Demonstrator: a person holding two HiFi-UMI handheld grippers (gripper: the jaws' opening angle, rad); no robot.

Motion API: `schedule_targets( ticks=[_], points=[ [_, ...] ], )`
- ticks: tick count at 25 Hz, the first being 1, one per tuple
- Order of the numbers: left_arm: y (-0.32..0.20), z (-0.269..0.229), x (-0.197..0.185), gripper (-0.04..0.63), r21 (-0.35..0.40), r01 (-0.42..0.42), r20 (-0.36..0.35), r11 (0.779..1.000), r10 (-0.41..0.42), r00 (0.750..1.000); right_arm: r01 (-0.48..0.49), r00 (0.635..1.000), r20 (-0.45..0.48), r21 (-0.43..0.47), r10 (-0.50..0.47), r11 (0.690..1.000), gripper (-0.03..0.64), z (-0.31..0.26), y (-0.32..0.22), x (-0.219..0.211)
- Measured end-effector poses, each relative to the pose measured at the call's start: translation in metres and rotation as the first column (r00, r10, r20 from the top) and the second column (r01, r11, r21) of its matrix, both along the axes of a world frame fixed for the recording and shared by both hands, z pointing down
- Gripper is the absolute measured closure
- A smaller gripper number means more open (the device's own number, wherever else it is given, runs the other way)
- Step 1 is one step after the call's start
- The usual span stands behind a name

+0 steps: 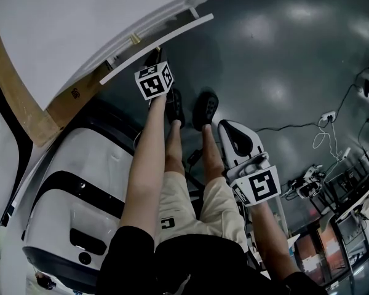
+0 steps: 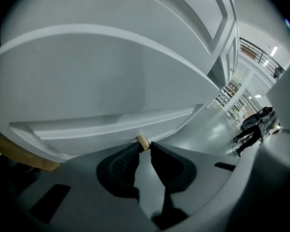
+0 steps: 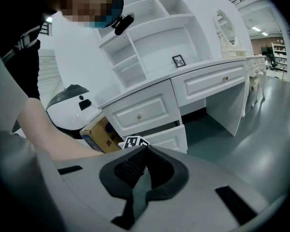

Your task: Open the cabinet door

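Note:
The white cabinet door (image 2: 111,81) fills the left gripper view; in the head view it shows edge-on as a thin white panel (image 1: 166,42) swung out from the cabinet. Its small brass knob (image 2: 143,141) sits between the tips of my left gripper (image 2: 144,148), which is shut on it. In the head view the left gripper (image 1: 154,56) reaches up to the door's edge, its marker cube just below. My right gripper (image 3: 144,151) hangs back near the person's right knee (image 1: 237,141), shut and holding nothing, pointing toward the cabinet.
A white and black machine (image 1: 74,208) stands at the left beside a wooden board (image 1: 18,97). A cardboard box (image 3: 100,134) lies under the white desk (image 3: 203,81). Black shoes (image 1: 206,108) stand on the grey floor; cables (image 1: 323,128) run at the right.

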State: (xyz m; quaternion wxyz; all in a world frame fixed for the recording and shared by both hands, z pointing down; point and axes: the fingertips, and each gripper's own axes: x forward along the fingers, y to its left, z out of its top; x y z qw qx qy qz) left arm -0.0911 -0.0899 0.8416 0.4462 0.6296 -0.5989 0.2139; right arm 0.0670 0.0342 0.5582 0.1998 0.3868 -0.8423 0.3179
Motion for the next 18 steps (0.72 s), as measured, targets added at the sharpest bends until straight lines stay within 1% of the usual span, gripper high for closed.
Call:
schedule_targets(
  ticks=[18],
  points=[
    [0.075, -0.001, 0.045, 0.505, -0.04, 0.026, -0.03, 0.999, -0.027, 0.999, 0.003, 1.0, 0.0, 0.019, -0.003, 1.0, 0.598, -0.009, 0.028, 0.025]
  ],
)
